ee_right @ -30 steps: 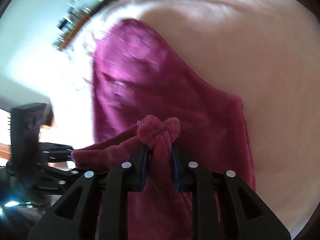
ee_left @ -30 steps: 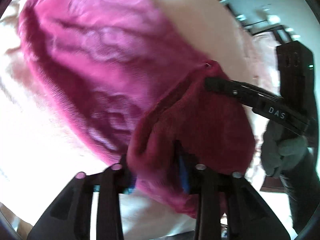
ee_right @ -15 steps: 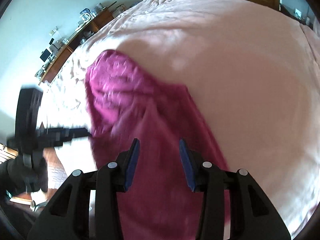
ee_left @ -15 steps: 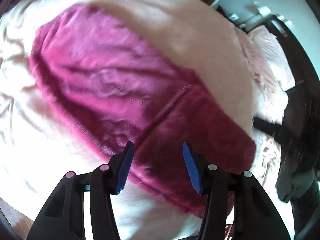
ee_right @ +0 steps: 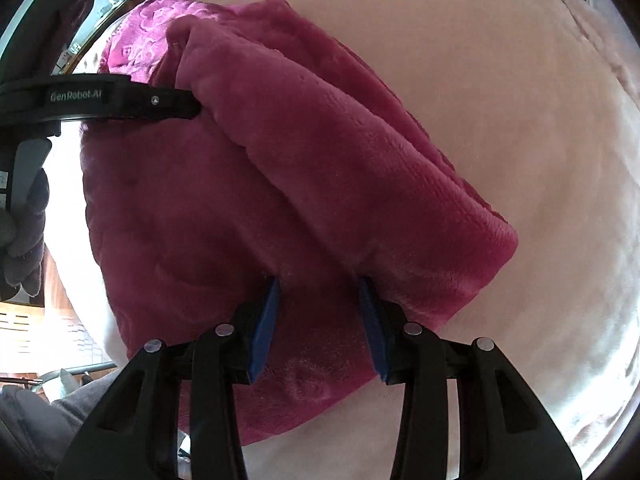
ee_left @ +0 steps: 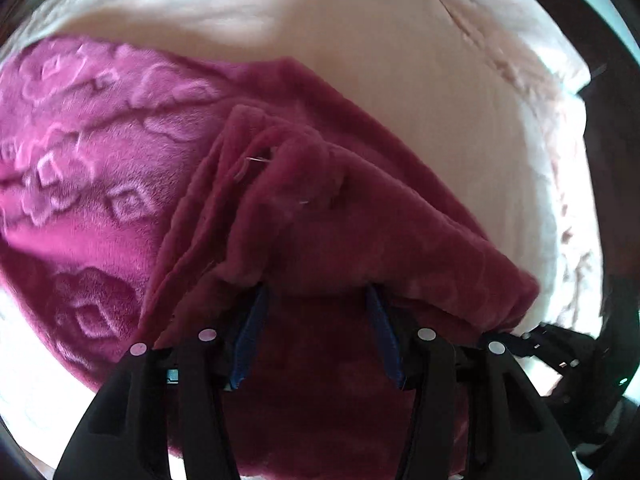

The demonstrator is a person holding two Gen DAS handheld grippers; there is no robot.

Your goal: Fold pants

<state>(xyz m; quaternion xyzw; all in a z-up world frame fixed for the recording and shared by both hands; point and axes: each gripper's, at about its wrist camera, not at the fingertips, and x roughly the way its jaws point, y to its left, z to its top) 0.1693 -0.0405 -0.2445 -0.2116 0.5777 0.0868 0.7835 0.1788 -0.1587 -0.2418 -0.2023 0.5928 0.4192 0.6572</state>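
1. The left claw [ee_left: 316,312] reaches forward low over the bed, its two black fingers spread wide with the blue pads [ee_left: 250,340] well apart.
2. It is released: the pads grip nothing. Their tips run under the raised fold of the pants [ee_left: 352,216], and dark fleece fills the gap between them.
3. The pants, plush magenta fleece, lie on the bed just ahead of the left claw. A thick fold bunches up straight ahead, and a flatter part with embossed flower shapes stretches off to its left.
4. Past the pants, ahead and to the right of the left claw, is the pale pink bedspread [ee_left: 420,60]. Low on the right, part of the other black tool shows beyond the fold's corner.
5. The right claw [ee_right: 320,312] points forward over the same pants [ee_right: 320,140], also released, pads wide apart. Their tips sit at the near edge of the rolled fold; whether they touch it cannot be told.
6. Ahead and left of the right claw, a black finger [ee_right: 120,98] of the left tool, lettered "GenRobot.AI", goes into the far end of the fold. A grey-gloved hand [ee_right: 24,236] holds that tool at the left edge.
7. To the right and beyond lies the bedspread [ee_right: 520,100].
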